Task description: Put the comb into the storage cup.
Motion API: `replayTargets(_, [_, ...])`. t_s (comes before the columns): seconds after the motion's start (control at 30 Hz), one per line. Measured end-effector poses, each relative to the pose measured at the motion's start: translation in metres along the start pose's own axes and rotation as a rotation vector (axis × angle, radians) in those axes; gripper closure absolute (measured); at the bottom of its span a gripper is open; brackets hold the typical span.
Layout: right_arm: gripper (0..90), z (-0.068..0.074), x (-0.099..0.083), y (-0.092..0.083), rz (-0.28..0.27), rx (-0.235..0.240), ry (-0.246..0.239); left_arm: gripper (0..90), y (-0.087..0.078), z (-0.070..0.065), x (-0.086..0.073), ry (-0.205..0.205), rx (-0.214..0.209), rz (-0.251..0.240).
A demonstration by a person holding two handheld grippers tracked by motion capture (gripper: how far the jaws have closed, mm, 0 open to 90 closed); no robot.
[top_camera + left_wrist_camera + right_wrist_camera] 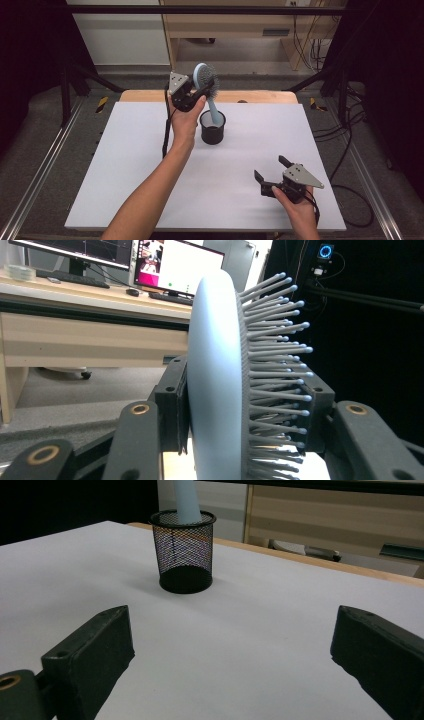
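Your left hand-held gripper (pixel 200 90) clamps the pale blue brush (pixel 215 375) by its oval head, grey ball-tipped bristles facing right, handle down in the black mesh cup (pixel 212 128) at upper centre; your right hand-held gripper (pixel 272 172) gapes empty.

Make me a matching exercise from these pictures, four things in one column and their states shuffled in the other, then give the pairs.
Things:
1. brush
2. cup
3. left gripper
4. right gripper

States:
A. open above the bare white table
B. black mesh, upright, handle standing in it
C. pale blue, head clamped, bristles sideways
D. shut on the brush head

Pairs: 1-C, 2-B, 3-D, 4-A
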State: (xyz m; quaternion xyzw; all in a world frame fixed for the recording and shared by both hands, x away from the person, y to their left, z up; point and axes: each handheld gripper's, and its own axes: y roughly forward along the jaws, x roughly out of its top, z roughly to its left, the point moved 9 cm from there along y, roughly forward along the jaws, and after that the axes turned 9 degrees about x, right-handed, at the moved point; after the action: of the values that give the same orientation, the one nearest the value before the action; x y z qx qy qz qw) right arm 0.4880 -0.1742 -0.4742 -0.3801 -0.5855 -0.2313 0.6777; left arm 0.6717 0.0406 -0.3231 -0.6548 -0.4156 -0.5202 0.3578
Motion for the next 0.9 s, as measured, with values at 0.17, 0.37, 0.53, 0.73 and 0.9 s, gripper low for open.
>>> replayTargets(0.17, [3.8,0.0,0.0,0.0,0.001,0.001,-0.001,50.6,0.001,0.0,-0.005,0.0,-0.001,0.01])
replayTargets(0.37, [3.8,0.001,-0.001,0.001,0.003,0.003,0.001,50.6,0.003,-0.001,-0.01,0.014,0.0,0.016])
replayTargets(0.53, [3.8,0.001,0.0,0.0,0.001,0.003,0.0,50.6,0.003,-0.001,-0.014,0.016,-0.004,0.017])
replayTargets(0.73, [3.8,0.002,-0.001,0.002,0.003,0.003,-0.001,50.5,0.003,0.001,-0.018,0.015,0.0,0.026])
replayTargets(0.9, [3.8,0.002,-0.001,0.002,0.006,0.002,-0.001,50.5,0.002,0.003,-0.023,0.02,0.004,0.034])
